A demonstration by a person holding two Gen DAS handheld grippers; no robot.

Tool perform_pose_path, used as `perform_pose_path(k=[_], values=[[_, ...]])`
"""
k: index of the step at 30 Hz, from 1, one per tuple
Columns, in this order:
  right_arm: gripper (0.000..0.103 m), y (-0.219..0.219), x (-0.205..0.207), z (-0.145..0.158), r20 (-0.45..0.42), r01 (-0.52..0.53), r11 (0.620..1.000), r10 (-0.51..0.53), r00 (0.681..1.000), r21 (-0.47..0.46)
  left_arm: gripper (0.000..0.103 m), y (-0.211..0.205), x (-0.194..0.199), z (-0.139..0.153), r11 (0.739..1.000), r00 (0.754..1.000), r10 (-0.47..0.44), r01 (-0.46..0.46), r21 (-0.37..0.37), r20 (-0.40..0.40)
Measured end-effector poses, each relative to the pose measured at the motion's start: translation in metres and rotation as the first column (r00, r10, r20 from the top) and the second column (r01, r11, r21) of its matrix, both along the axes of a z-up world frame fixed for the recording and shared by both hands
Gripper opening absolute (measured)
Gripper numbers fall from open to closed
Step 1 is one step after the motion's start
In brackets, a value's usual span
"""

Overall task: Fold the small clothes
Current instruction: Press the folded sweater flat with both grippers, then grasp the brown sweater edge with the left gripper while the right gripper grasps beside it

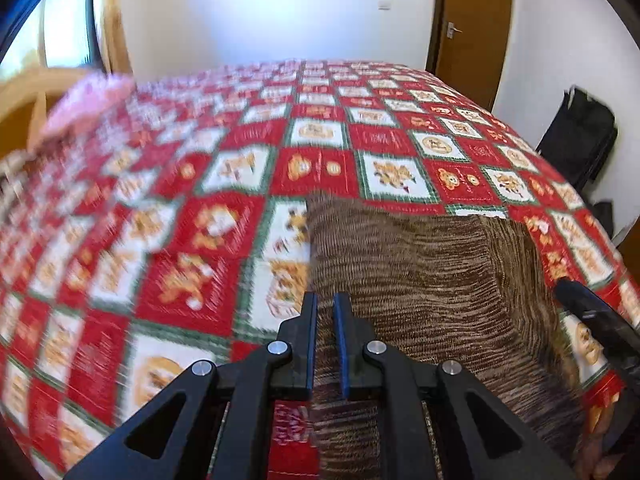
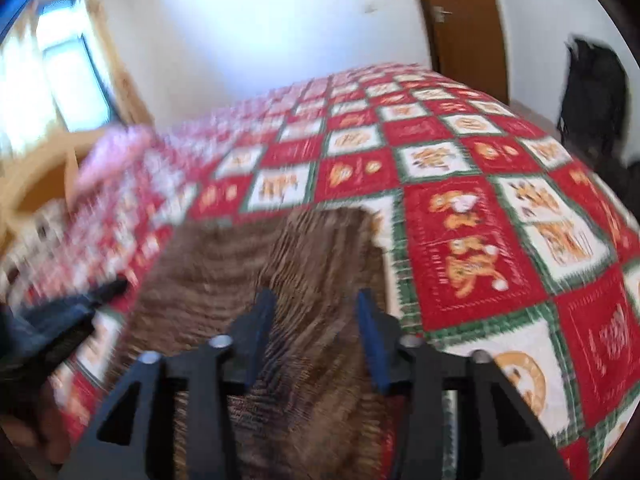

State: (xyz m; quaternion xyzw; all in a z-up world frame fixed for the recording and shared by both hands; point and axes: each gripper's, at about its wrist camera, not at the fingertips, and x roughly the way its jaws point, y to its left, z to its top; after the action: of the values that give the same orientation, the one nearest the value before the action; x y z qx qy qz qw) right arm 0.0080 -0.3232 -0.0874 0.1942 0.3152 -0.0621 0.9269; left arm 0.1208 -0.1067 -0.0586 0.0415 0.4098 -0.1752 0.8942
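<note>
Found the brown knit garment lying on the red-and-white checked quilt, at the near edge of the bed, directly under both grippers. Judged its long axis to run away from the cameras toward the far side of the bed, with the knit ribs crossing that axis; could not see the near end, hidden beneath the gripper bodies. Noted its far edge lying across the view, roughly square to the left side edge, and in the right wrist view a lengthwise crease up the middle, with the far right corner slightly raised.

Saw the left gripper with its blue pads pressed almost together right at the garment's left edge, pointing along that edge; could not tell whether any cloth was caught between them. Saw the right gripper spread wide over the garment's right half, pads clear of the fabric, nothing pinched.

Made out a blurred pink cloth at the quilt's far left, a wooden door behind, and a black bag against the wall.
</note>
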Motion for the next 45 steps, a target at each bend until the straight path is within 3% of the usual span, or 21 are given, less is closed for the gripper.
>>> perform_pose_path(k=[4, 9, 11, 13, 16, 18, 20, 23, 25, 26, 28, 40, 45], values=[[0.059, -0.028, -0.014, 0.004, 0.046, 0.065, 0.991, -0.071, 0.996, 0.118, 0.016, 0.002, 0.002, -0.011, 0.997, 0.999, 0.033, -0.034, -0.064, -0.020], [0.059, -0.031, -0.010, -0.008, 0.004, 0.079, 0.988, -0.080, 0.997, 0.135, 0.089, 0.010, 0.006, -0.022, 0.988, 0.989, 0.149, -0.149, -0.029, -0.009], [0.059, -0.028, -0.007, -0.013, -0.010, 0.057, 0.987, -0.056, 0.998, 0.148, 0.094, 0.024, 0.014, -0.032, 0.979, 0.982, 0.169, -0.177, -0.106, -0.080], [0.059, -0.025, -0.006, -0.015, -0.015, 0.036, 0.988, -0.034, 0.999, 0.150, 0.094, 0.035, 0.018, -0.035, 0.968, 0.980, 0.158, -0.178, -0.179, -0.121], [0.063, -0.025, -0.005, -0.015, -0.016, 0.035, 0.988, -0.033, 0.999, 0.148, 0.095, 0.030, 0.014, -0.027, 0.978, 0.986, 0.123, -0.140, -0.156, -0.114], [0.064, -0.028, -0.006, -0.018, -0.021, 0.040, 0.986, -0.037, 0.999, 0.160, 0.094, 0.031, 0.006, -0.014, 0.959, 0.991, 0.078, -0.104, -0.263, -0.108], [0.064, -0.031, -0.006, -0.021, -0.025, 0.041, 0.983, -0.037, 0.999, 0.182, 0.095, 0.025, 0.001, -0.005, 0.950, 0.995, 0.040, -0.066, -0.304, -0.093], [0.064, -0.036, -0.006, -0.025, -0.023, 0.035, 0.974, -0.031, 0.999, 0.226, 0.095, 0.004, 0.000, -0.004, 0.969, 0.997, -0.024, 0.004, -0.246, -0.080], [0.064, -0.037, -0.006, -0.027, -0.025, 0.028, 0.971, -0.023, 0.999, 0.238, 0.095, -0.005, 0.005, -0.024, 0.982, 0.988, -0.052, 0.024, -0.189, -0.147], [0.064, -0.036, -0.004, -0.029, -0.031, 0.016, 0.969, -0.009, 0.999, 0.246, 0.094, -0.004, 0.005, -0.033, 0.981, 0.984, -0.052, 0.018, -0.195, -0.170], [0.064, -0.035, -0.002, -0.031, -0.039, 0.001, 0.969, 0.009, 0.999, 0.248, 0.094, 0.000, 0.002, -0.033, 0.976, 0.989, -0.056, 0.026, -0.217, -0.134], [0.068, -0.019, 0.011, -0.033, -0.090, -0.041, 0.987, 0.055, 0.994, 0.154, 0.094, -0.009, 0.003, -0.037, 0.985, 0.993, -0.058, 0.041, -0.168, -0.099], [0.064, -0.009, 0.017, -0.033, -0.112, -0.068, 0.992, 0.079, 0.991, 0.103, 0.093, -0.010, 0.002, -0.037, 0.986, 0.994, -0.055, 0.040, -0.160, -0.089]])
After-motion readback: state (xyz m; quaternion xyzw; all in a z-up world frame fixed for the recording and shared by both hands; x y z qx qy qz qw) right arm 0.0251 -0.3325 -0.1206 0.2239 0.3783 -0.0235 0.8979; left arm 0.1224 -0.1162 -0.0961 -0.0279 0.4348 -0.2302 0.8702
